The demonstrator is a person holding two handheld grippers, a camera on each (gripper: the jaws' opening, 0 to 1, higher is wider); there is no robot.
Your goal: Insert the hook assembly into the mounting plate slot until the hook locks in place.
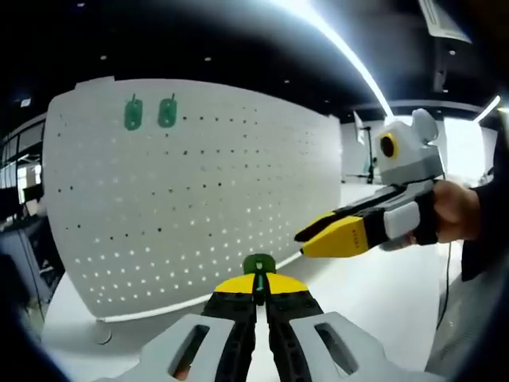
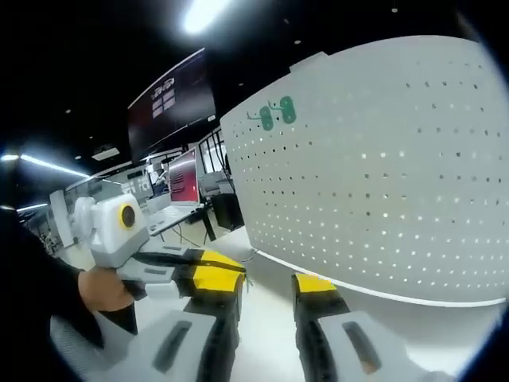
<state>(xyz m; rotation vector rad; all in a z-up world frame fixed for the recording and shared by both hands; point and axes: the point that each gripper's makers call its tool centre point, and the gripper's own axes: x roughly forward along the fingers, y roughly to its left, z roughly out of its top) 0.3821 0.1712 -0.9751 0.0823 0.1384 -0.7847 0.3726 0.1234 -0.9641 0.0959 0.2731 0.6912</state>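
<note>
I am holding a green hook (image 1: 258,267) clenched between the jaws of my left gripper (image 1: 256,296); the yellow tips are pressed together on it, and only its rounded top is showing above them. The hook is sitting in front of the lower edge of the white pegboard (image 1: 191,207), which is standing upright on the white bench (image 1: 382,294) near its far side. I cannot tell whether the hook is touching the board.

Two more green hooks (image 1: 149,113) are hanging side by side near the top left corner of the pegboard; in the right gripper view they (image 2: 277,114) are showing at the board's (image 2: 382,175) upper left.

My right gripper (image 2: 269,290) is standing with its jaws spread apart, grasping nothing, near the board's bottom edge. In the left gripper view it (image 1: 338,235) is coming in from the right with a hand (image 1: 457,211) around its grip, hovering above the bench. In the right gripper view my left gripper (image 2: 211,274) is reaching in from the left.
</note>
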